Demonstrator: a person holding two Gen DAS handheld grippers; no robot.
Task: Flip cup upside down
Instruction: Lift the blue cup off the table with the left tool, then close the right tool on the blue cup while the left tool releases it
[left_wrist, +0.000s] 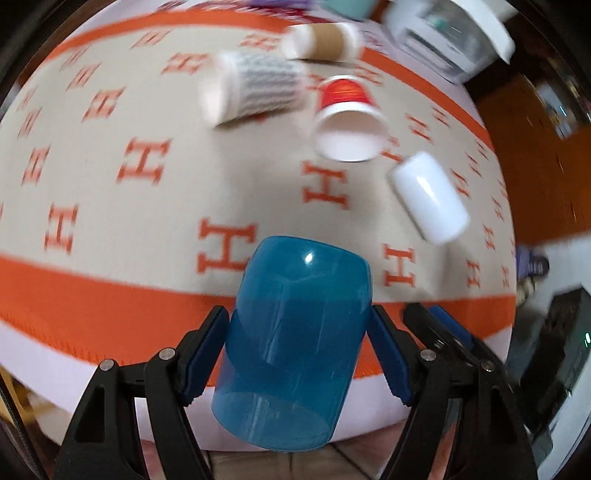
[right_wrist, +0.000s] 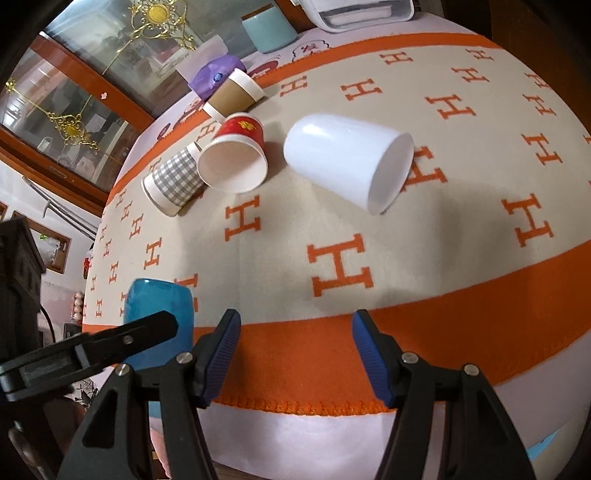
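Left wrist view, left to right: left gripper (left_wrist: 297, 354) is clamped on the blue cup (left_wrist: 291, 343), one pad on each side of its wall about mid-height. The cup is held above the near edge of the counter (left_wrist: 110, 206), closed base pointing away from the camera, open mouth toward it and tilted down. This view is motion-blurred.

Further right and beyond: checked paper cup (left_wrist: 255, 88), brown-sleeved cup (left_wrist: 325, 40), red paper cup (left_wrist: 347, 118) and white cup (left_wrist: 428, 197), all lying on their sides on the orange-and-beige cloth.

Right wrist view: right gripper (right_wrist: 295, 356) is spread wide with nothing between its pads, hovering over the orange border just beside the blue cup.

Handling, judged: the blue cup looks like translucent hard plastic, light, stiff, glossy, so it may slip under a loose squeeze. The mid-wall grip seems sound for turning.

Room: open cloth lies directly ahead of the cup, between the near border and the fallen cups. The counter edge is close below, so the cup should be set down further in. The white cup is the nearest obstacle on the right.
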